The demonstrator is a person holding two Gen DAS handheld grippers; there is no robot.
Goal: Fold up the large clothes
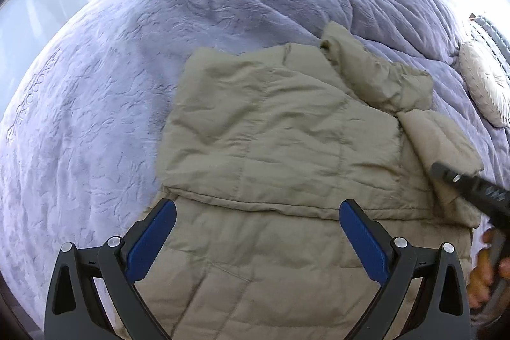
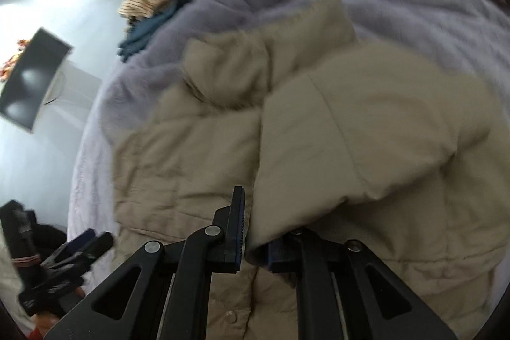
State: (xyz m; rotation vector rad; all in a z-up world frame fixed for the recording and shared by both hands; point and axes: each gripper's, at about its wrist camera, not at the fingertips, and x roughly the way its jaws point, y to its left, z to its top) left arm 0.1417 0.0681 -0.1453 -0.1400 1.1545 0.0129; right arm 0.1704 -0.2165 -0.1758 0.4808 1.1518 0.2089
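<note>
Left tool [image 1: 258,231] is held wide open; right tool [image 2: 255,231] pinches the puffy jacket [image 1: 280,129] sleeve [image 2: 366,133] thinly, so it could easily be dropped mid-fold.

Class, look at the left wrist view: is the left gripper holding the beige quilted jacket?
No. The left gripper is wide open above the beige quilted jacket, its blue pads gripping nothing.
</note>
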